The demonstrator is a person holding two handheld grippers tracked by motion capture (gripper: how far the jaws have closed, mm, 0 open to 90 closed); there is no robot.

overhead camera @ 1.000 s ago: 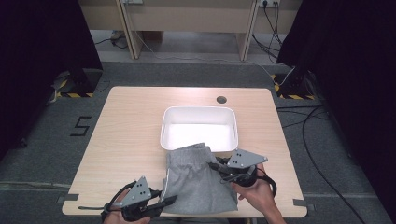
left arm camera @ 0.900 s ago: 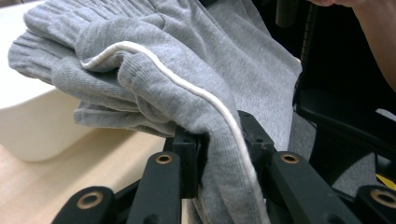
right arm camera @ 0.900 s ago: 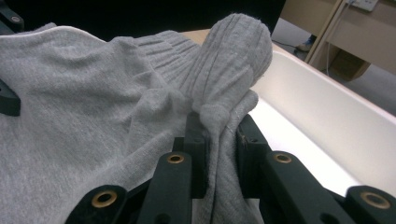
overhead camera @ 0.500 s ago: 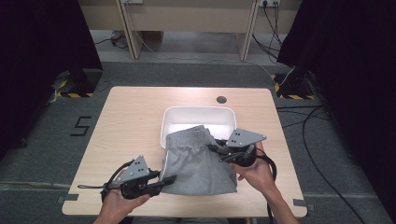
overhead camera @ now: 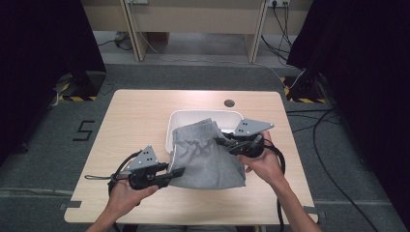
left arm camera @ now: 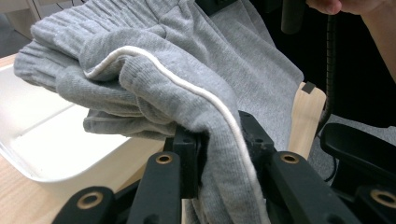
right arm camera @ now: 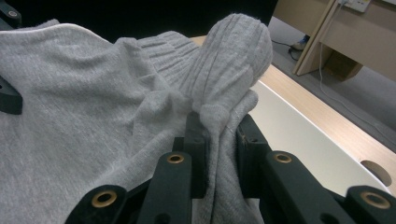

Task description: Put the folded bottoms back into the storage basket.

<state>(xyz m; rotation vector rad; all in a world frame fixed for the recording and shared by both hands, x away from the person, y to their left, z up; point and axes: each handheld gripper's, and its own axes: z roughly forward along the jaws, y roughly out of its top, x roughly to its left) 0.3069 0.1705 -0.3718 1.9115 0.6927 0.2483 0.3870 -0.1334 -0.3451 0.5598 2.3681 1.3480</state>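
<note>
A folded grey knit garment (overhead camera: pixel 205 157) with a white piping stripe hangs between my two grippers, its far, ribbed end over the near rim of the white tray (overhead camera: pixel 193 116). My left gripper (overhead camera: pixel 176 171) is shut on the garment's near left edge; in the left gripper view the cloth (left arm camera: pixel 154 79) bunches between the jaws (left arm camera: pixel 217 154). On the right side my right gripper (overhead camera: pixel 220 141) is shut on the ribbed hem, and the right gripper view shows the grey cloth (right arm camera: pixel 93 102) pinched between its jaws (right arm camera: pixel 217 144).
The white tray (right arm camera: pixel 299 144) stands mid-table on the light wooden tabletop (overhead camera: pixel 135 121), which has a round cable hole (overhead camera: pixel 229 103) behind the tray. Dark curtains flank the table, and cables lie on the floor at the right.
Both grippers have lifted the garment and carried it away from the table's front edge, so its far end now lies over the tray's near rim.
</note>
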